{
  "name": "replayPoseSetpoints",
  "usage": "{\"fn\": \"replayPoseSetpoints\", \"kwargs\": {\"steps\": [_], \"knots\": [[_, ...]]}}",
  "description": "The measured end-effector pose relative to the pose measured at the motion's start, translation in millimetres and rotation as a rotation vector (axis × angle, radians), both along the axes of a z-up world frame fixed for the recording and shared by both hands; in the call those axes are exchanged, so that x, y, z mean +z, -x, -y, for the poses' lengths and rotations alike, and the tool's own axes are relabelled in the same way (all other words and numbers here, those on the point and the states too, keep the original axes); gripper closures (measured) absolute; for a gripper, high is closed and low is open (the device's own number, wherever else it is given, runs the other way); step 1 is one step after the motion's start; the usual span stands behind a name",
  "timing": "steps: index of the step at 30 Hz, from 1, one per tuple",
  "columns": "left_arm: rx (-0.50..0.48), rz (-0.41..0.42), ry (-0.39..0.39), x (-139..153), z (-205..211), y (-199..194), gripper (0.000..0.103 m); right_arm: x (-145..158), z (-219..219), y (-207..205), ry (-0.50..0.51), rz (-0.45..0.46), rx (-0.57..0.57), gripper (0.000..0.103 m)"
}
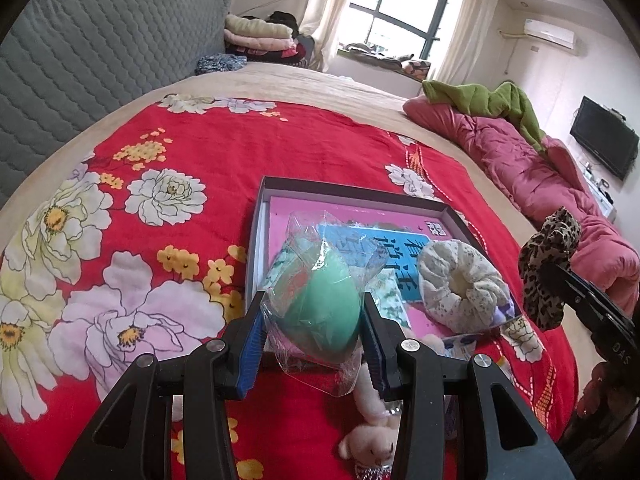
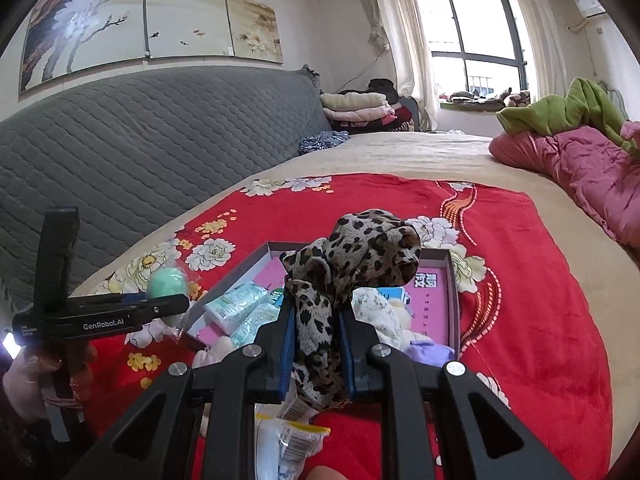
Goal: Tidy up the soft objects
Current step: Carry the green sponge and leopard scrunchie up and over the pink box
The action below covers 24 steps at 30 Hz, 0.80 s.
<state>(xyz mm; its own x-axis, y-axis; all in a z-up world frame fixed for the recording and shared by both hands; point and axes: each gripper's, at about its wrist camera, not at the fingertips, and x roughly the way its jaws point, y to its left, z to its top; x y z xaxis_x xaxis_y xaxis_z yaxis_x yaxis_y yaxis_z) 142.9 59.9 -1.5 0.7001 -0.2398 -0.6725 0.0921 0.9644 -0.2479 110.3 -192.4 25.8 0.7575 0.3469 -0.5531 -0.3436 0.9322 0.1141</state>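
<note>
My left gripper (image 1: pixel 314 312) is shut on a green egg-shaped sponge (image 1: pixel 324 312) wrapped in clear plastic, held above the near edge of a shallow grey box (image 1: pixel 352 190) with a pink base. A pale floral scrunchie (image 1: pixel 464 284) lies inside that box. My right gripper (image 2: pixel 318 316) is shut on a leopard-print scrunchie (image 2: pixel 360 256), which stands up above the box (image 2: pixel 452 280). The left gripper (image 2: pixel 120 308) with the sponge (image 2: pixel 168 284) shows at the left of the right wrist view. The leopard scrunchie (image 1: pixel 548 264) shows at the right of the left wrist view.
The box rests on a red floral blanket (image 1: pixel 248 148) over a beige bed. Tissue packs (image 2: pixel 240 308) and a purple item (image 2: pixel 430 350) lie in the box. A pink plush bear (image 1: pixel 372 440) and packets (image 2: pixel 288 440) lie near me. A pink quilt (image 1: pixel 520 160) bounds the right side.
</note>
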Motion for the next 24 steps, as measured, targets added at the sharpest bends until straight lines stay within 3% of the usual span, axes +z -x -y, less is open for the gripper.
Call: {"fn": "replayPoseSetpoints", "kwargs": {"steps": [24], "knots": [[-0.01, -0.115, -0.034, -36.5, 8.4, -39.7, 0.058, -9.0, -37.8, -31.1, 0.003, 0.03, 0.107, 0.083]]}}
